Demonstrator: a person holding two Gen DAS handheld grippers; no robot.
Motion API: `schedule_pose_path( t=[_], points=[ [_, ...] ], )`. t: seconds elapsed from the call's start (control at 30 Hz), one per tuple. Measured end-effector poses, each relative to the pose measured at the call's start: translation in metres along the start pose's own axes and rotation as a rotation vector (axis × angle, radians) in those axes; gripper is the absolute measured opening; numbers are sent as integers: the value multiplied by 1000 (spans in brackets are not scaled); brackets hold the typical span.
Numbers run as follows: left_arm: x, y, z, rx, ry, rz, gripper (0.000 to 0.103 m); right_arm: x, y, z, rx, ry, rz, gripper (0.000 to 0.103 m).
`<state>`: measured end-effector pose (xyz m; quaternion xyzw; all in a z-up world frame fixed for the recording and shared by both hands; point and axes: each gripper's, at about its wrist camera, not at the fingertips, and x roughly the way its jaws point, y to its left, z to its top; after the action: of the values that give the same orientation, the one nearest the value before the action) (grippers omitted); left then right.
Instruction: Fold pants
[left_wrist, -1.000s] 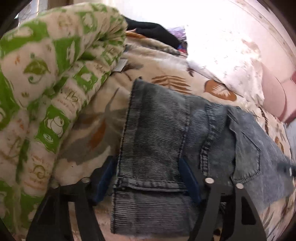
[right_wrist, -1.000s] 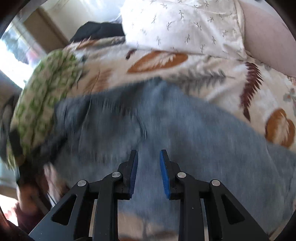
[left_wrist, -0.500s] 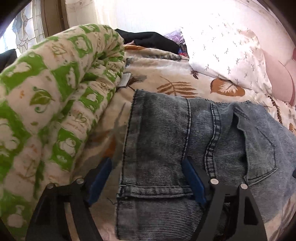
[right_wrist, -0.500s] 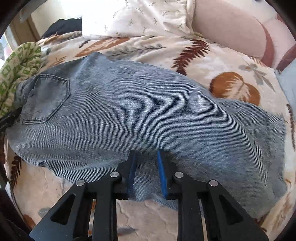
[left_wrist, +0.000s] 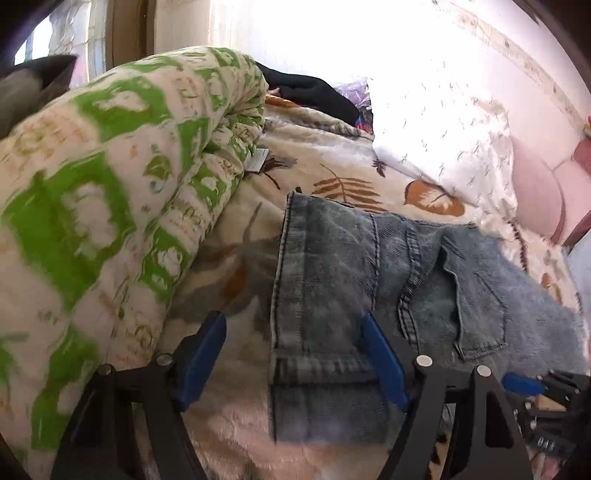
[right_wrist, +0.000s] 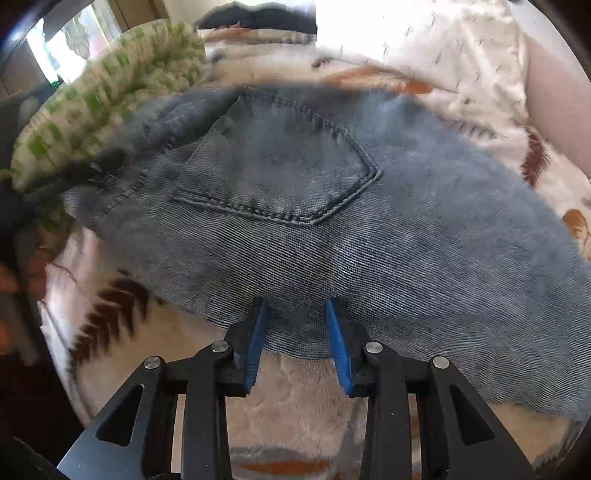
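Daylight glared white behind the pillow (left_wrist: 436, 147), washing out the wall there, while the green quilt (left_wrist: 92, 206) beside it blurred and fisheye edges bent darkly.

Both wrist cameras are looking steeply down, close over the bed (left_wrist: 332, 170). The left view is facing the waistband end of the pants (left_wrist: 332, 266); the right is facing the back pocket (right_wrist: 280, 166). Both are sharing the pants and the green quilt (left_wrist: 110, 184).
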<state>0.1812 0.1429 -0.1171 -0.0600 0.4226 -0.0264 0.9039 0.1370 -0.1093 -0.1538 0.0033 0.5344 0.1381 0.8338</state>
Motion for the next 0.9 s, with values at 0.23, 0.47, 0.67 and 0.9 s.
schedule_pose_path(
  t=[0.23,0.47,0.67,0.9],
  points=[
    [-13,-2,-16,17,-1,-46,77,-36,-2,77,41,-75,141,39],
    [7,3,-17,-3,65,-47,78,14,74,173,-55,-4,240,42],
    [24,5,-20,37,79,5,79,79,86,195,-63,78,134,51],
    [28,0,-22,75,72,44,79,106,98,191,-89,106,21,78]
  ],
)
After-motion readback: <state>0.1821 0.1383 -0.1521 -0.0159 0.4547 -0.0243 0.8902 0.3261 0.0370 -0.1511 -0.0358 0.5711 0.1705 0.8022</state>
